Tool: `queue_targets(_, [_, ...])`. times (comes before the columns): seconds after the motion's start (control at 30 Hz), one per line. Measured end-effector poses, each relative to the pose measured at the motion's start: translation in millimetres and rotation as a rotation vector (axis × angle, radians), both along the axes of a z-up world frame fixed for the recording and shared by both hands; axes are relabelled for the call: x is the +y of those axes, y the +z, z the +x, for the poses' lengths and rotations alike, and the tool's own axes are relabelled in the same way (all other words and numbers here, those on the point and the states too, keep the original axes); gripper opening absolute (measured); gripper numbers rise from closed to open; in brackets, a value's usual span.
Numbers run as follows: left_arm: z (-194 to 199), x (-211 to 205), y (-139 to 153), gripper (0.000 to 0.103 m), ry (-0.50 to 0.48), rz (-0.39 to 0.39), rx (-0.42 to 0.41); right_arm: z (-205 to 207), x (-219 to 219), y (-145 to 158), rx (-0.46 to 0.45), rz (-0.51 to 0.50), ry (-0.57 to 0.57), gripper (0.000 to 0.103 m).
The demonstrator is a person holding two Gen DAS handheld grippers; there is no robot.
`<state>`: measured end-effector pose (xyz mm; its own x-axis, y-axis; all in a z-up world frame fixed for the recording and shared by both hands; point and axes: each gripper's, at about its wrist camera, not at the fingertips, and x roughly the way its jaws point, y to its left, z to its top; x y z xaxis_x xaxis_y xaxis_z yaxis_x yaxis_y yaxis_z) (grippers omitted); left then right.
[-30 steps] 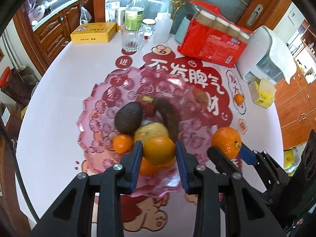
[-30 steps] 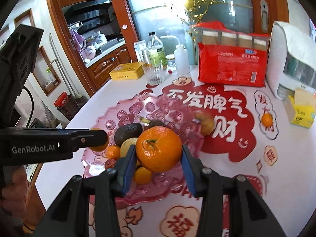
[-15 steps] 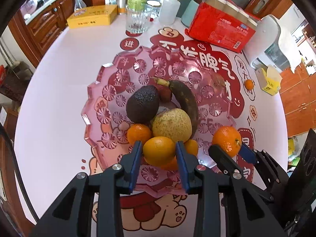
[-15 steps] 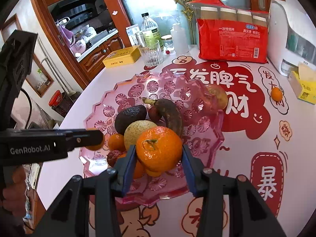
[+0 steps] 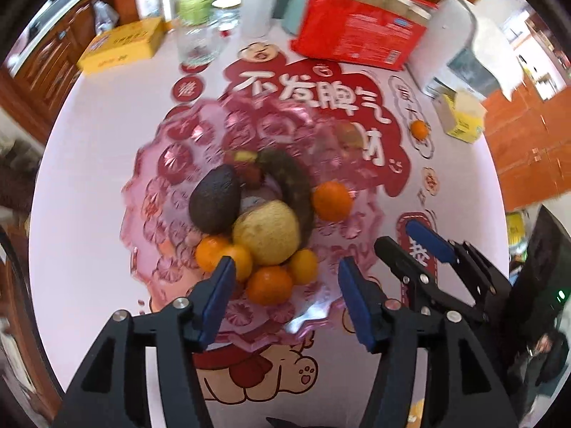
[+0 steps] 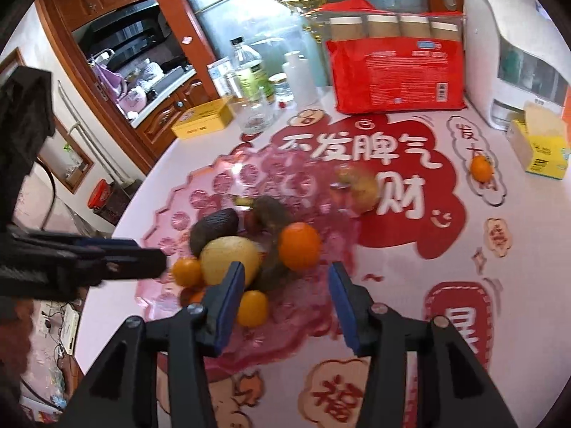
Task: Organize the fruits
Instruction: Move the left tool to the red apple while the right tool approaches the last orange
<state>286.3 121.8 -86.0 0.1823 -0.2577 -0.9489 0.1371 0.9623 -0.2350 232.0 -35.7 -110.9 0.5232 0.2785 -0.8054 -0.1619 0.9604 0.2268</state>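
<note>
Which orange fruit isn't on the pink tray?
The small orange alone on the tablecloth beside the yellow box; all others sit on the pink tray.

Both views bright, even daylight; main source appears to be the frosted glass door [image 6: 374,10] behind the worktop [image 5: 89,178]. Shadows soft and faint. White glare spot on the near rim of the pink tray [image 5: 303,324]. Motion blur smears the tray pattern and fruit in both views; background bottles soft. Strong fisheye bowing, black vignette at corners.
</note>
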Motion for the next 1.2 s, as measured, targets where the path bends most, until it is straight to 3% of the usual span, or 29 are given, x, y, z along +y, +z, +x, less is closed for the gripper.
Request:
queue_targets(0.33, [51, -61, 43, 0.077, -0.150, 0.033, -0.097, 27, -84, 6, -0.001, -0.045, -0.047, 0.050])
queue_targets(0.5, [87, -97, 45, 0.082, -0.230, 0.065, -0.097, 51, -128, 2, -0.018, -0.082, -0.075, 0.050])
queue_targets(0.67, [116, -133, 30, 0.082, -0.346, 0.087, -0.061, 74, -160, -10, -0.054, -0.137, -0.094, 0.050])
queue_targets(0.83, [138, -158, 5, 0.083, -0.429, 0.173, -0.038, 98, -181, -33, -0.100, -0.180, -0.100, 0.050])
queue_targets(1.2, [162, -199, -71, 0.084, -0.581, 0.337, 0.084, 143, -205, -76, -0.114, -0.169, -0.118, 0.050])
